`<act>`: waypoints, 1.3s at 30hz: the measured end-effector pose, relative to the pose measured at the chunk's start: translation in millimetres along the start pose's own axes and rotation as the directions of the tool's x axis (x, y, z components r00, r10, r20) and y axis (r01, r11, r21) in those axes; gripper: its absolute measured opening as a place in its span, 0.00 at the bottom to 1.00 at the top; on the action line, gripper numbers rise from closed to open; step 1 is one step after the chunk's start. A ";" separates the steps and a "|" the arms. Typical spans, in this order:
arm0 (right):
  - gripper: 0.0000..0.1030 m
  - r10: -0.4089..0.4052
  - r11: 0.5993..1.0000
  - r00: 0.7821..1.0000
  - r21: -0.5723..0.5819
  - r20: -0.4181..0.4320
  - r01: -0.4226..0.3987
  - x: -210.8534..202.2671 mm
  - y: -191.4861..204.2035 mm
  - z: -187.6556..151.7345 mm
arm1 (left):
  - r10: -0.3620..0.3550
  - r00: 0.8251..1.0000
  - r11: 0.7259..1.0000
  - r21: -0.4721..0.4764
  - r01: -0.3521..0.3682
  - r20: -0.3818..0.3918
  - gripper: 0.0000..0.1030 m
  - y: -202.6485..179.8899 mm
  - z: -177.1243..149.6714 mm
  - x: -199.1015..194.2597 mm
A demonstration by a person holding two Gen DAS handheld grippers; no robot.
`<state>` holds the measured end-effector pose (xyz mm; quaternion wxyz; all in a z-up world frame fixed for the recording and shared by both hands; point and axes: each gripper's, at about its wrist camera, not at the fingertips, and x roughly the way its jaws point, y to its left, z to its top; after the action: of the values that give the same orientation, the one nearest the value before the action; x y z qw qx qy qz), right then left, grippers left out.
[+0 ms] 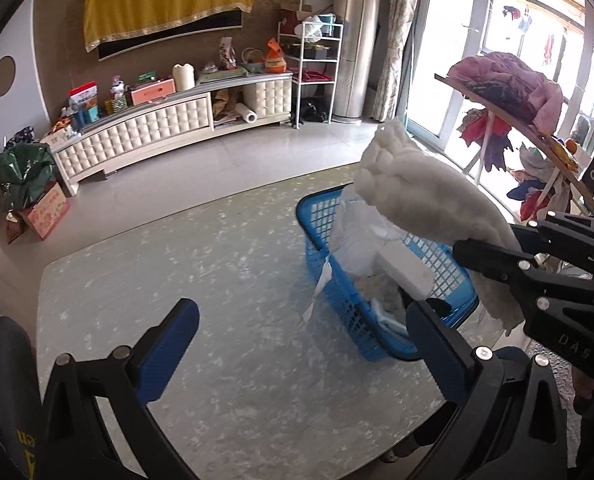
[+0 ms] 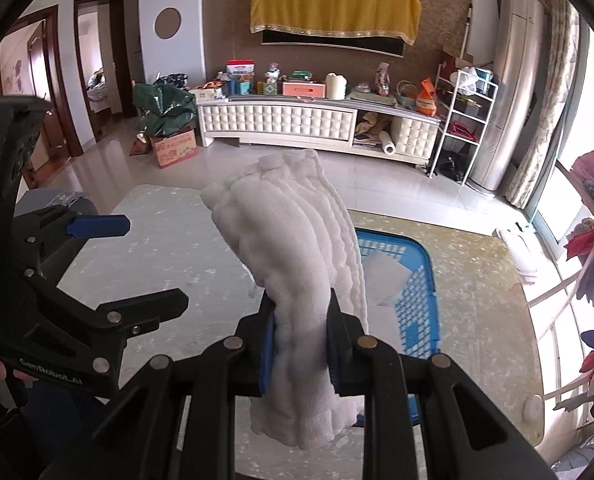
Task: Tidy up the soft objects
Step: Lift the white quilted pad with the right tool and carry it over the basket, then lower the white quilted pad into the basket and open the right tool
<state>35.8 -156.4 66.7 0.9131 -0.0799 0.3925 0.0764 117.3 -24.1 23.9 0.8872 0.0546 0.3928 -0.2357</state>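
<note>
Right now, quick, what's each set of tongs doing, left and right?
Left tongs: open, holding nothing.
Right tongs: shut on the white towel, held up by the blue basket.

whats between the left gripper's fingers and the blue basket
Only bare marbled tabletop, seen in the left wrist view; the open left gripper holds nothing, and the blue basket sits just beyond.

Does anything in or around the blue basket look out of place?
Yes: a white strip hangs out over the rim of the blue basket and trails down its outer wall, as the left wrist view shows. Nothing else stands out.
</note>
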 end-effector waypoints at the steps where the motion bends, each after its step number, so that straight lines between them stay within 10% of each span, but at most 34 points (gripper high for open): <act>1: 0.19 -0.005 1.000 1.000 0.006 0.002 0.005 0.1 -1.8 0.5 | -0.001 1.000 1.000 0.006 0.001 -0.005 1.00 -1.6 2.6 3.5; 24: 0.20 -0.039 0.996 0.999 0.087 0.027 0.037 4.2 -33.8 10.6 | -0.015 0.999 0.999 0.039 0.016 -0.031 1.00 -9.7 35.3 55.6; 39: 0.20 -0.002 0.991 0.995 0.135 -0.099 0.016 47.8 -54.0 -15.0 | -0.052 0.995 0.996 0.066 0.058 -0.081 1.00 -19.5 44.0 101.9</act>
<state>68.7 -208.5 26.3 0.8962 -0.0230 0.4411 0.0412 197.0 -92.0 -17.9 0.8617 0.0832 0.4210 -0.2710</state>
